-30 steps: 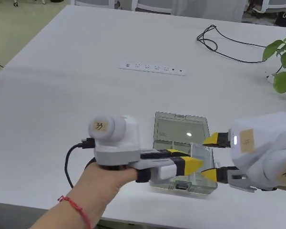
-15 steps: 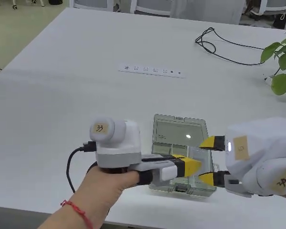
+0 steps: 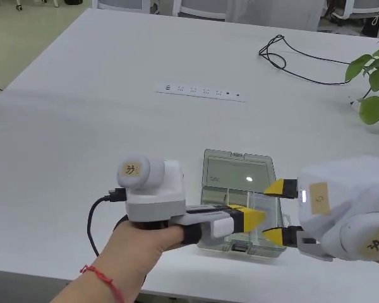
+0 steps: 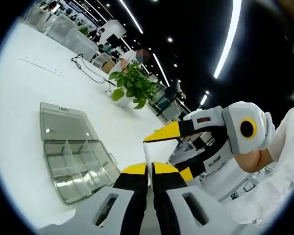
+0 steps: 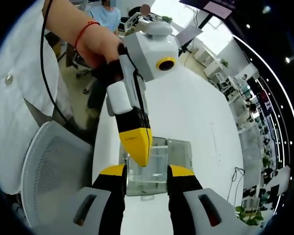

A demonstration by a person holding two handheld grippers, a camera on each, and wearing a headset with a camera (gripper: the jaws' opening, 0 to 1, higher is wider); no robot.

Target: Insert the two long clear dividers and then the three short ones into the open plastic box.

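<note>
Behind box [image 3: 230, 173], power strip [image 3: 202, 92] on table [image 3: 82, 113].

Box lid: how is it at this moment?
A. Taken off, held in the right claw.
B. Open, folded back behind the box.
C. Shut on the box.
B: the lid lies folded back behind the box, so the compartments inside show.

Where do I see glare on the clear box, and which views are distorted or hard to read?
Head view: sharp, one glare spot on the open lid of the plastic box. Left gripper view: fisheye bends the ceiling lights; the clear divider in the left gripper is a thin, faint line. Right gripper view: fisheye too, bright background washed out.
</note>
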